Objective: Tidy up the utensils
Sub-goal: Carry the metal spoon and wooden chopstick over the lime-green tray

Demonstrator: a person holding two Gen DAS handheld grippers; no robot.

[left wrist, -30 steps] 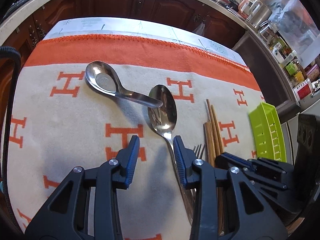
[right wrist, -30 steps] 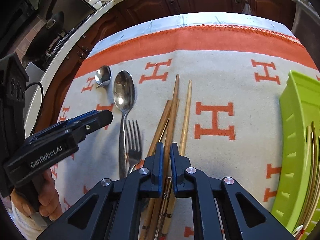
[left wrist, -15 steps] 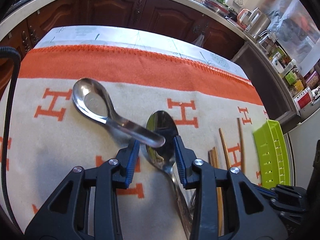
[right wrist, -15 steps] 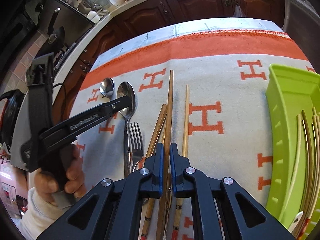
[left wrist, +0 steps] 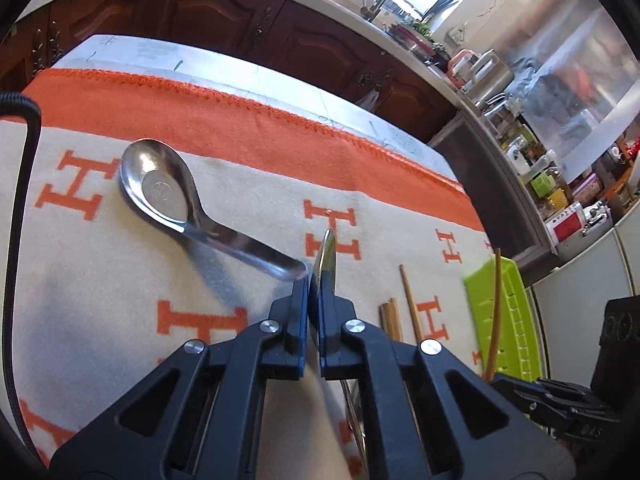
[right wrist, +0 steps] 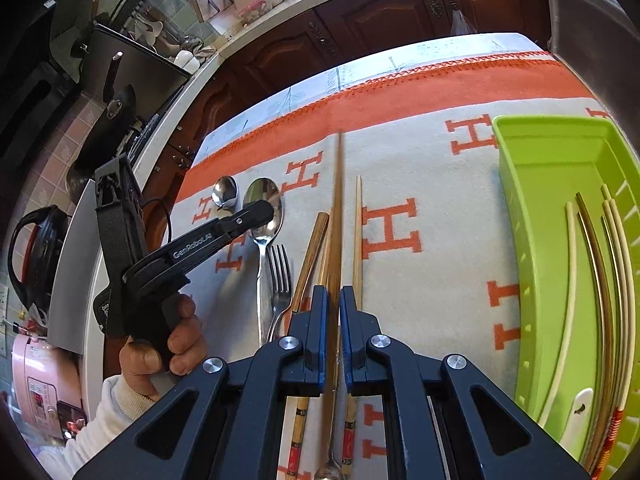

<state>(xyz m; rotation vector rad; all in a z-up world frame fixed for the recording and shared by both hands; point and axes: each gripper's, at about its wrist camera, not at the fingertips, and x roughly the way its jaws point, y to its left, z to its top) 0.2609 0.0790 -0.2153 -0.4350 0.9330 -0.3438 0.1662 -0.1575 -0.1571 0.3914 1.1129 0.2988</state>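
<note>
Left gripper (left wrist: 314,280) has just been closing and now pinches the bowl of the long tablespoon (left wrist: 326,254), tipped on edge; its handle runs back under the jaws toward the camera. The short soup spoon (left wrist: 176,204) lies just left, handle tip almost touching the left finger.

Right gripper (right wrist: 333,300) is clamped on one brown chopstick (right wrist: 339,216), long axis pointing away. Green tray (right wrist: 532,208) sits to its right, already holding chopsticks; open cloth between. Right hand is nearer the tray. Fork (right wrist: 280,276) and loose chopsticks lie just left.
</note>
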